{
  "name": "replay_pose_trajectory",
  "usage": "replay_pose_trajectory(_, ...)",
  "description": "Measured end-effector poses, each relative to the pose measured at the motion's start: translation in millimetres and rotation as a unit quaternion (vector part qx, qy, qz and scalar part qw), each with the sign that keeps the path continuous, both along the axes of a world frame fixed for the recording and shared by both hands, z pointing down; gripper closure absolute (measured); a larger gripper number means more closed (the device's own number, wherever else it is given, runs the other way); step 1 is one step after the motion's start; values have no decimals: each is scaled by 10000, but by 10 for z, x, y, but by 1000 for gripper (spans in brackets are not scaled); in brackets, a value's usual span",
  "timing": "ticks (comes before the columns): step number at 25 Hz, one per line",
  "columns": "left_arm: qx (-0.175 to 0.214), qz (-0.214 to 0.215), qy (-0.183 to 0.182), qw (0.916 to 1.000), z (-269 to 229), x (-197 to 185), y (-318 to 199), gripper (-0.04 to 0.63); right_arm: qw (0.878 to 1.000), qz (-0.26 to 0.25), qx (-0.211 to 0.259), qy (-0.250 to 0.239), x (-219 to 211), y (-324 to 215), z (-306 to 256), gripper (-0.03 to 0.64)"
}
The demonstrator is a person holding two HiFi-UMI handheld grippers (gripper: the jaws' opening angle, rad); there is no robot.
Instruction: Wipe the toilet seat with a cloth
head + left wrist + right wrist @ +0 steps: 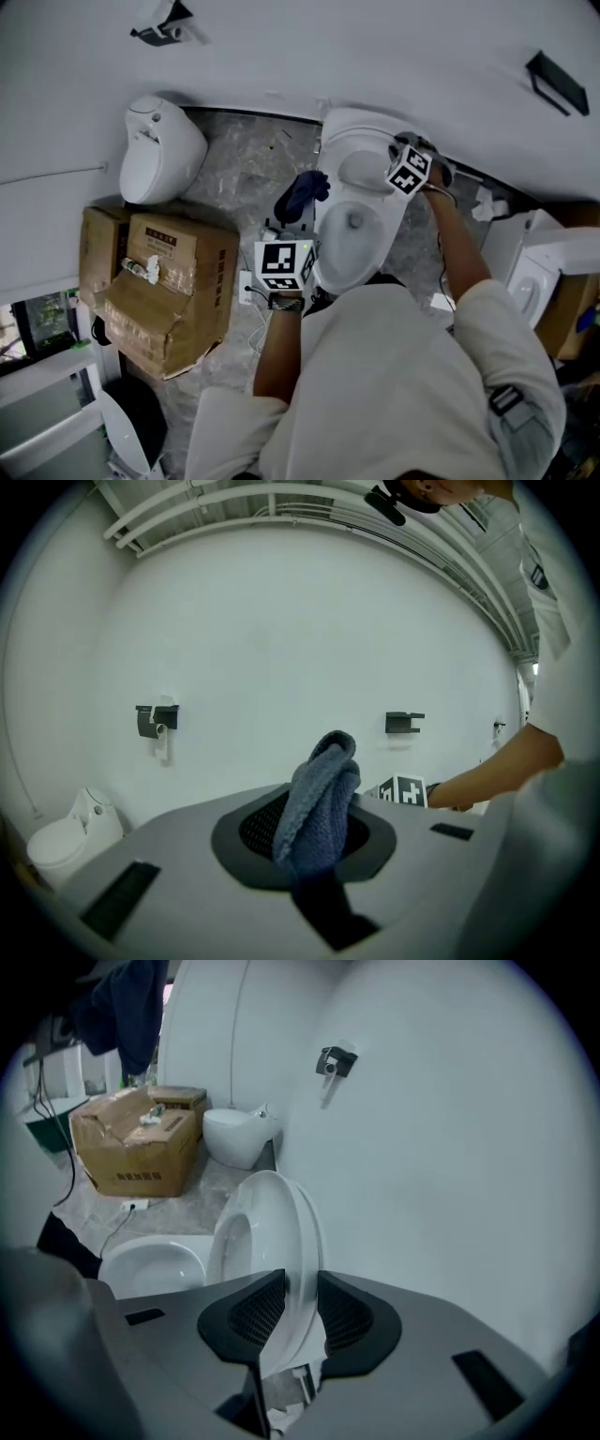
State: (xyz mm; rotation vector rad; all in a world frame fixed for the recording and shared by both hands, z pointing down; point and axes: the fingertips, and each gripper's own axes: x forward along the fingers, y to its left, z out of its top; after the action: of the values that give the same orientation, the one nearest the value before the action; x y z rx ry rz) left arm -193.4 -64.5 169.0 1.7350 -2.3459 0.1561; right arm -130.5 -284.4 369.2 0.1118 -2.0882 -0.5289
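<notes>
- Head view is showing us the toilet seat [364, 171] standing raised against the wall, behind the bowl [349, 246].
- We are clamping our right gripper [292, 1312] on the toilet seat's top edge.
- We are pinching the cloth [319, 794] in our left gripper [309, 834], just left of the bowl; the toilet seat's upright face is lying up and right of it.
</notes>
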Motion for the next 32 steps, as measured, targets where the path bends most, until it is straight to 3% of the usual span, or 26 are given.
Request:
replay_pose_trajectory(2,11,-27,-5,10000,-13,1,54,550,9998,68,154,72,-2,10,31,494)
replay_pose_trajectory(6,-13,-79,30,10000,14,-54,227,550,9992,408,39,20,-14,5,18,494)
replay_pose_trajectory(12,107,-11,48,9999,-90,-85,372,549,9985,515,23,181,66,201,-33,494)
replay_pose_trajectory(22,295,683,99,9972,-217,25,586,549,9965,792,228,170,312,777,-131,494)
replay_pose_trajectory(32,293,1339,334,9900,-101,40,976,549,9908,1338,137,138,621,1511,-77,491)
